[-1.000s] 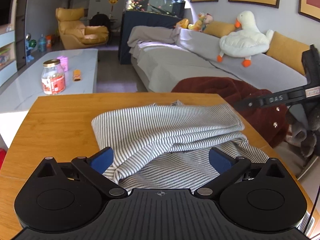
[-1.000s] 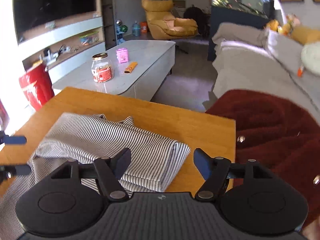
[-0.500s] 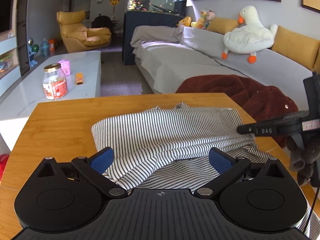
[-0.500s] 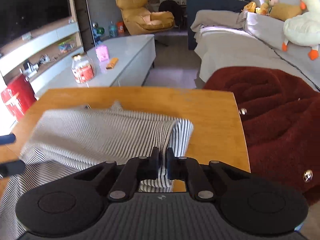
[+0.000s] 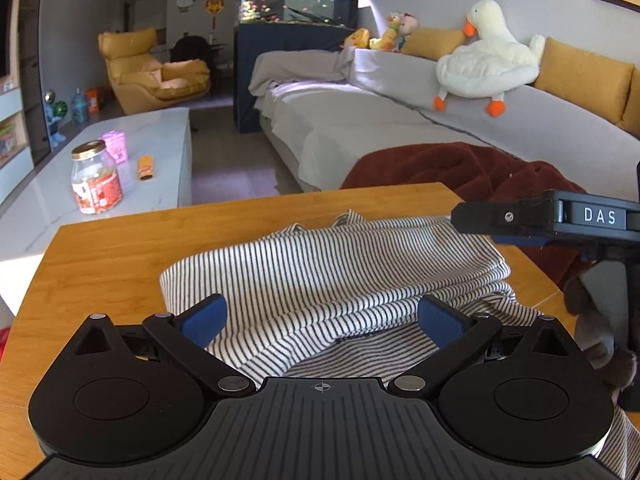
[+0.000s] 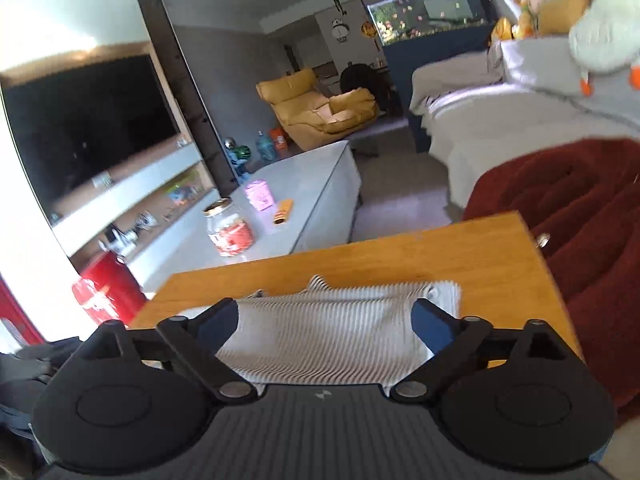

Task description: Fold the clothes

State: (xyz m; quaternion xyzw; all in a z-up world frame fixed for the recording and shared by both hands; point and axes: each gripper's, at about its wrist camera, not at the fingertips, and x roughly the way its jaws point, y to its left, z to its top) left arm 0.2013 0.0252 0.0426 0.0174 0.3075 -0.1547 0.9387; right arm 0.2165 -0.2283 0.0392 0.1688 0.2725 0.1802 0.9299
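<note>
Centrally on the wooden table (image 5: 104, 248) lies one striped shirt (image 5: 332, 276), grey-and-white, folded into several layers with a looser layer spilling toward the near edge. Two grippers are in play. Left gripper (image 5: 322, 316) has its blue-padded fingers spread wide, one to each side of the shirt's near folds, holding nothing. Right gripper (image 6: 324, 318) is likewise spread wide over the shirt, its fingers empty; in the left wrist view it reaches in from the right above the shirt's far right corner, partly covering that corner.

Beyond the table, one white coffee table (image 5: 160, 140) carries one glass jar (image 5: 95, 178), one pink box (image 5: 115, 147) and one orange packet (image 5: 145, 167). One dark red blanket (image 5: 460, 168) lies on the sofa beside the table's right edge, one plush goose (image 5: 484, 64) on the sofa back.
</note>
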